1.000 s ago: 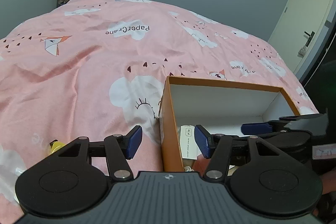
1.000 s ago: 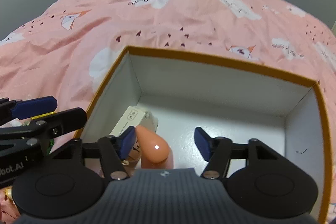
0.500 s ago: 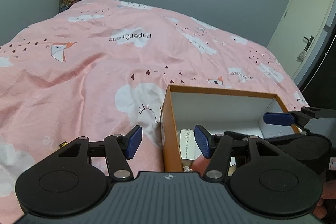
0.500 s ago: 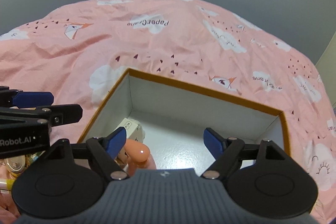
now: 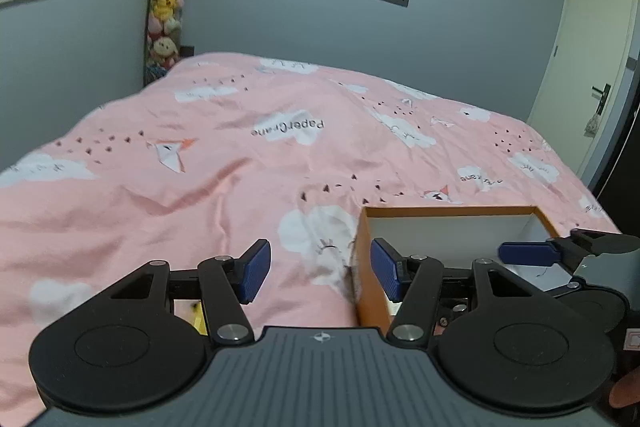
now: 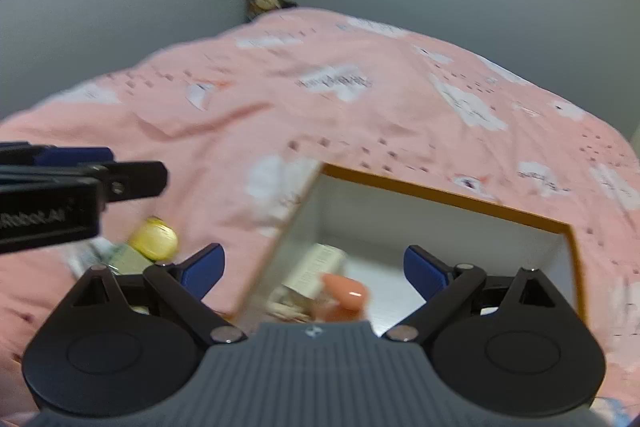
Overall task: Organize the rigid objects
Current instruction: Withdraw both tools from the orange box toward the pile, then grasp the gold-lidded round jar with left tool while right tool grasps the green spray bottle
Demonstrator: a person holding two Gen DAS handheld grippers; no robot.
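Note:
An open box with an orange rim [image 6: 440, 189] and white inside lies on the pink bed. In it are a peach teardrop-shaped object [image 6: 346, 293] and a small white carton [image 6: 316, 267]. My right gripper [image 6: 314, 269] hovers above the box's near left corner. Its jaws are opening wide, with nothing pressed between the pads. My left gripper [image 5: 320, 271] stands open and empty over the box's left wall [image 5: 370, 267]. A blue pad of the right gripper [image 5: 528, 253] shows above the box. A yellow round object [image 6: 154, 241] lies on the bed left of the box.
The pink quilt [image 5: 280, 155] with cloud prints covers the whole bed. Loose small items lie near the yellow one at the near left. A stack of plush toys [image 5: 168, 7] fills the far corner, and a door [image 5: 596, 67] stands at right.
Both grippers have lifted and drawn back from the box, so more wall shows. The right jaws have spread wider, and the peach object stays in the box.

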